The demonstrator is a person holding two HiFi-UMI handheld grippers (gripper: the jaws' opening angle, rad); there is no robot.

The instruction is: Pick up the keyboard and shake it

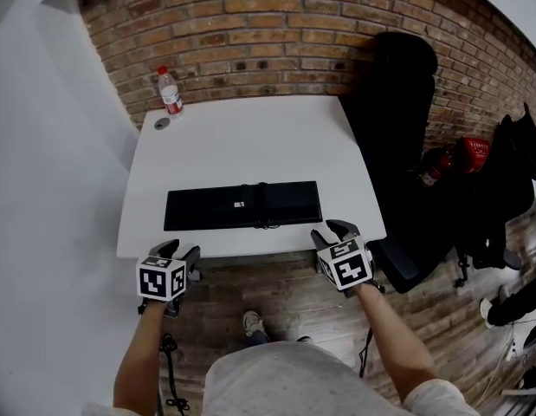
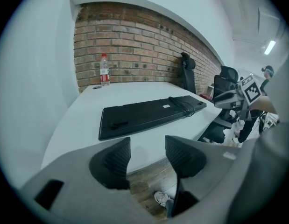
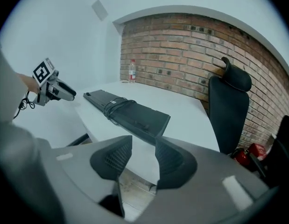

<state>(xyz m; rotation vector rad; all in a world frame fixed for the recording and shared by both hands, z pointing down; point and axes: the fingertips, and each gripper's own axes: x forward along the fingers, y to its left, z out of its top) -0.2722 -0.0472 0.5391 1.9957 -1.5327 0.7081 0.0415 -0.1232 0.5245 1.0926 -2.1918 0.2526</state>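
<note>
A black keyboard point(image 1: 242, 205) lies flat near the front edge of the white table point(image 1: 250, 137), with its cable wound around its middle. The left gripper view shows the keyboard point(image 2: 149, 113) ahead of the jaws, and the right gripper view shows it point(image 3: 125, 113) end-on. My left gripper point(image 1: 181, 250) hovers just off the table's front edge, below the keyboard's left end. Its jaws point(image 2: 148, 146) stand open with nothing between them. My right gripper point(image 1: 332, 230) hangs off the front right corner, near the keyboard's right end, also open point(image 3: 143, 146) and empty.
A water bottle point(image 1: 170, 92) and a small round disc point(image 1: 162, 123) stand at the table's back left corner. A black office chair point(image 1: 397, 102) stands to the right against the brick wall, and a red extinguisher point(image 1: 436, 167) lies on the floor.
</note>
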